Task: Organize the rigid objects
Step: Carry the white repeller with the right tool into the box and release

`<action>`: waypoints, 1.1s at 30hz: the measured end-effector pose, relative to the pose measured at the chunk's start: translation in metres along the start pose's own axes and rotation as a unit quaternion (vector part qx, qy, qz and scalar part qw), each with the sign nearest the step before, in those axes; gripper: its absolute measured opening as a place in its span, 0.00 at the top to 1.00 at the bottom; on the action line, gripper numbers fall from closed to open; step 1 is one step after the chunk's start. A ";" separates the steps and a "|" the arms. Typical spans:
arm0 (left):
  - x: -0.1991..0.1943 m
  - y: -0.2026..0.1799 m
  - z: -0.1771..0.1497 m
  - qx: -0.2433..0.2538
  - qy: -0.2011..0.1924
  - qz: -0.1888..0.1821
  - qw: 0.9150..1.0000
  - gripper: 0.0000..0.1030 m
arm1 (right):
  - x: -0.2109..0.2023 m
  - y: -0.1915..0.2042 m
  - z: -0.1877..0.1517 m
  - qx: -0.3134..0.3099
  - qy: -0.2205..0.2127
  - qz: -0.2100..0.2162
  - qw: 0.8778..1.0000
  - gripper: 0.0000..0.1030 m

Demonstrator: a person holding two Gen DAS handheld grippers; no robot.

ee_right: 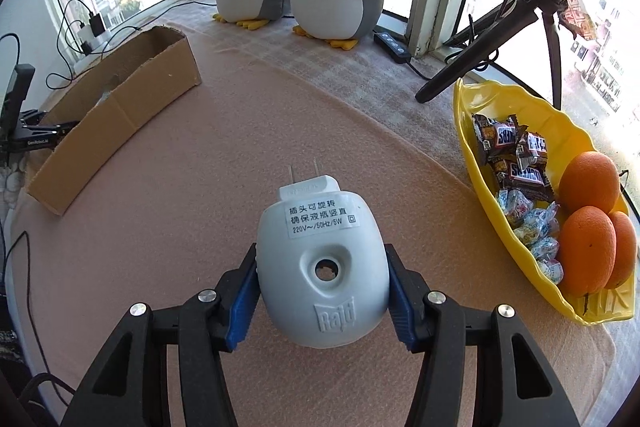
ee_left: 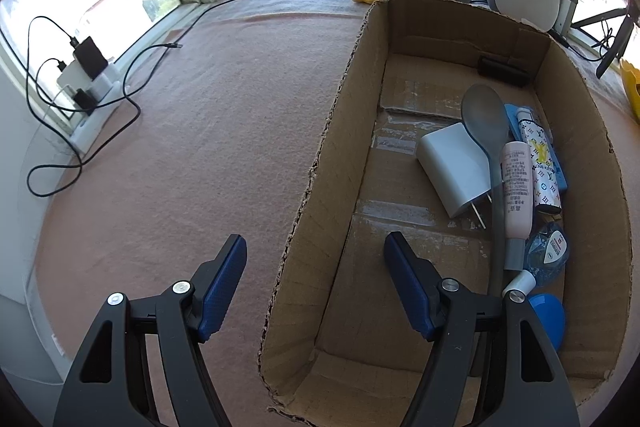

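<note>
left wrist: my left gripper (ee_left: 316,269) gapes empty astride box (ee_left: 320,187) wall; spoon (ee_left: 484,131), charger (ee_left: 452,167), tubes already inside. right wrist: my right gripper (ee_right: 322,281) clamps plug-in (ee_right: 322,267) above mat; boxing it remains.

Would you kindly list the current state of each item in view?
Left gripper: open, empty, straddling box wall.
Right gripper: shut on white plug-in device.
Cardboard box: open-topped, partly filled.
Yellow bowl: holds sweets, oranges.
</note>
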State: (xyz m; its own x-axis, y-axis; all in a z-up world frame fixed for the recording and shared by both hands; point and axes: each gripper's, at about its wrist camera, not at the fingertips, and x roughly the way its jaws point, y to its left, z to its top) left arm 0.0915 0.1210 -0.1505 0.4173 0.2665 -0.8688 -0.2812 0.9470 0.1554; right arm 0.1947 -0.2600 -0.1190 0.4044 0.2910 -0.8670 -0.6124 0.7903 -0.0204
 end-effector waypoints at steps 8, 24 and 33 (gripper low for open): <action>0.002 0.003 0.001 0.006 0.002 -0.018 1.000 0.30 | -0.023 0.049 0.029 0.007 -0.021 0.017 1.000 0.49; 0.003 0.007 -0.002 0.026 -0.010 -0.043 0.999 0.30 | 0.009 0.175 0.128 -0.034 -0.049 0.039 0.997 0.49; 0.002 0.009 -0.003 0.033 -0.017 -0.051 0.998 0.30 | 0.026 0.203 0.152 -0.028 -0.045 0.041 0.998 0.49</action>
State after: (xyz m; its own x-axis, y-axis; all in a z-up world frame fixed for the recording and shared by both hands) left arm 0.0870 0.1296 -0.1529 0.4711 0.1724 -0.8651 -0.1782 0.9791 0.0981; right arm 0.1838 -0.0098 -0.0697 0.4096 0.4033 -0.8183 -0.6823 0.7308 0.0186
